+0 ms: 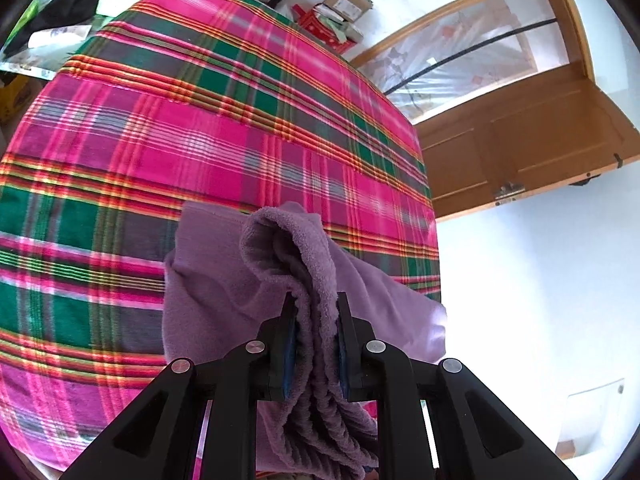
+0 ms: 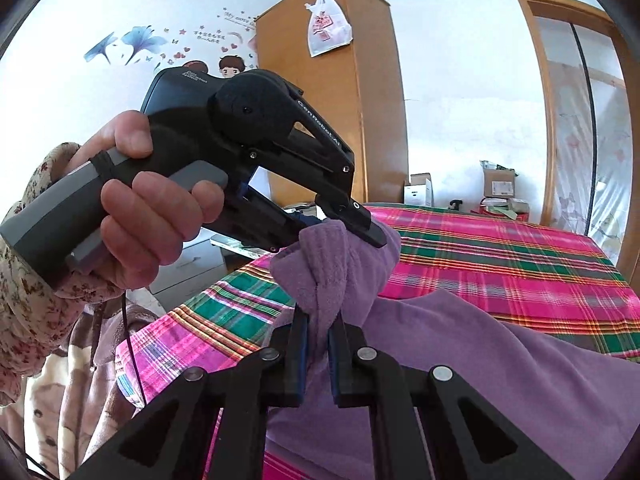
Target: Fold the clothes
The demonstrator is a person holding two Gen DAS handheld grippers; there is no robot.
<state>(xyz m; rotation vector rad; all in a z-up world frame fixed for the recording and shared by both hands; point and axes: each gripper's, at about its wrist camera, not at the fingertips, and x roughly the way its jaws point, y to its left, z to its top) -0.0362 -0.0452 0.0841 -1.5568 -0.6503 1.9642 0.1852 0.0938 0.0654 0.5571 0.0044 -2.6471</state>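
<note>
We see the left hand-held gripper (image 1: 316, 312) with its two black fingers pressed onto a thick bunch of the purple garment (image 1: 208, 280), the fleecy folds squeezed between the blue pads and spilling out above and below them. From the right wrist view, the right hand-held gripper (image 2: 318, 330) pinches a narrower twist of the same garment, its jaws nearly together on the cloth.

In that view the left hand-held gripper appears again, just beyond the right one, its tip biting the top of the same bunched fabric, so both grips sit close together on one gathered part. A hand (image 2: 148, 216) in a floral sleeve (image 2: 24, 280) wraps around its grey handle.

The rest of the purple garment hangs from the two grips and spreads down to the right, lying partly on the bed (image 2: 500, 248), which is covered by a pink, green and red plaid sheet (image 1: 200, 120).

Further out we see a wooden wardrobe (image 2: 360, 100) with a white plastic bag (image 2: 328, 24) hung on it, cardboard boxes (image 2: 498, 184) by the wall, and a wooden door (image 1: 520, 140) standing open.
</note>
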